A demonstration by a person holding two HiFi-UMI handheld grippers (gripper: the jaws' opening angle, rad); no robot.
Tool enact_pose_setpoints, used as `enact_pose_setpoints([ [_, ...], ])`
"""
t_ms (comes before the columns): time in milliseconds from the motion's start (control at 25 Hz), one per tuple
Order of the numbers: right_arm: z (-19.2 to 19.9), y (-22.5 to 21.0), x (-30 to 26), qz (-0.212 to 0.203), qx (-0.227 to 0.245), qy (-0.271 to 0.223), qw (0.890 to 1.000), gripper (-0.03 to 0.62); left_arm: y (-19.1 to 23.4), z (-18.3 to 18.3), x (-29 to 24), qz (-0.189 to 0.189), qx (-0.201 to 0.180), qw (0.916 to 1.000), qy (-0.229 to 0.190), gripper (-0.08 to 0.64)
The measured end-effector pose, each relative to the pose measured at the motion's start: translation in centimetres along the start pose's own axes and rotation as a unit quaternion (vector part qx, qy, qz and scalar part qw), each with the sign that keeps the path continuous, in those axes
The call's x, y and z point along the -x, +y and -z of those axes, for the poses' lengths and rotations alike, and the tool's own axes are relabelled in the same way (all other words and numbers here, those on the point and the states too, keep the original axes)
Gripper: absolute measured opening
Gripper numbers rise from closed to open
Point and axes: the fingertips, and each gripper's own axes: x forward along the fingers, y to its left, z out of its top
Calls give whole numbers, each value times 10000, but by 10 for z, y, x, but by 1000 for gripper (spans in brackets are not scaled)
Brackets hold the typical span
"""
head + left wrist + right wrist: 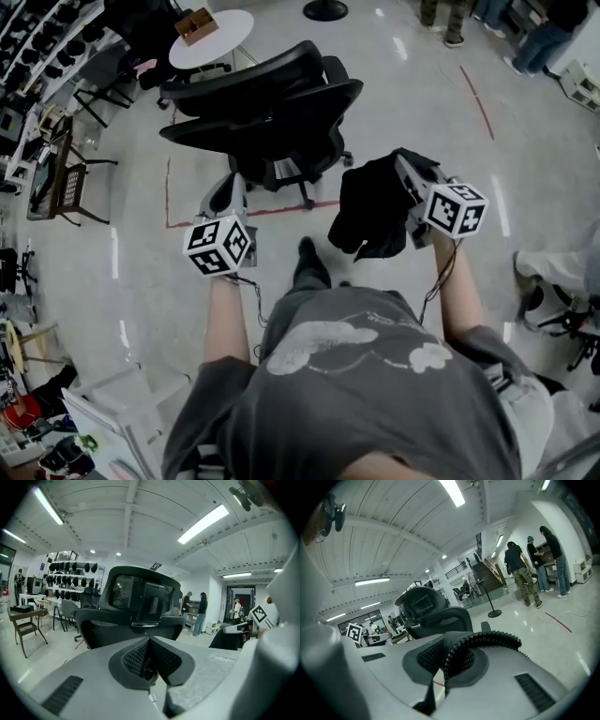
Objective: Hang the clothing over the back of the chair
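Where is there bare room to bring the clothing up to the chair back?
Bare floor: between the left gripper and the chair, and the wide stretch right of the chair up to the red tape line. Crowded: the round table beyond the chair, desks along the left. The clothing in the right gripper is on the open side.

The clothing (375, 211) is seen as dark, matt, creased cloth with a ribbed knit edge. At eleven o'clock from it, the chair (272, 103) is shown in black mesh and matt plastic. The floor (412, 84) is rendered pale, smooth and glossy. The right gripper (444, 644) is cased in matt grey plastic.
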Motion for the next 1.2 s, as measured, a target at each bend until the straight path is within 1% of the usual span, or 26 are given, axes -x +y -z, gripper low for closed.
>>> enact_pose_setpoints([
  [160, -25, -19, -24, 162, 54, -89, 9998, -5, 32, -18, -23, -194, -37, 9998, -75, 2],
  [320, -71, -33, -52, 302, 236, -336, 9987, -5, 68, -45, -41, -398, -93, 9990, -192, 2],
  [400, -96, -34, -68, 387, 312, -452, 9977, -5, 87, -61, -49, -499, -133, 9984, -229, 2],
  [480, -118, -34, -86, 442, 394, -532, 9968, -5, 104, -74, -58, -565, -87, 9980, -257, 2],
  [600, -144, -34, -113, 464, 524, -616, 9956, -5, 126, -84, -68, -629, 2, 9976, -288, 2],
  [760, -175, -31, -144, 553, 796, -677, 9930, -5, 156, -98, -74, -729, 8, 9967, -362, 2],
  [880, -207, -22, -168, 506, 1041, -752, 9904, -5, 179, -111, -80, -771, 23, 9961, -427, 2],
  [960, -233, -10, -185, 401, 1245, -801, 9882, -5, 191, -121, -86, -780, 34, 9959, -453, 2],
  [1080, -268, 13, -210, 122, 1416, -882, 9859, -5, 203, -135, -95, -709, 38, 9963, -487, 2],
  [1200, -293, 45, -238, -231, 1686, -868, 9816, -5, 215, -145, -103, -617, -16, 9968, -509, 2],
])
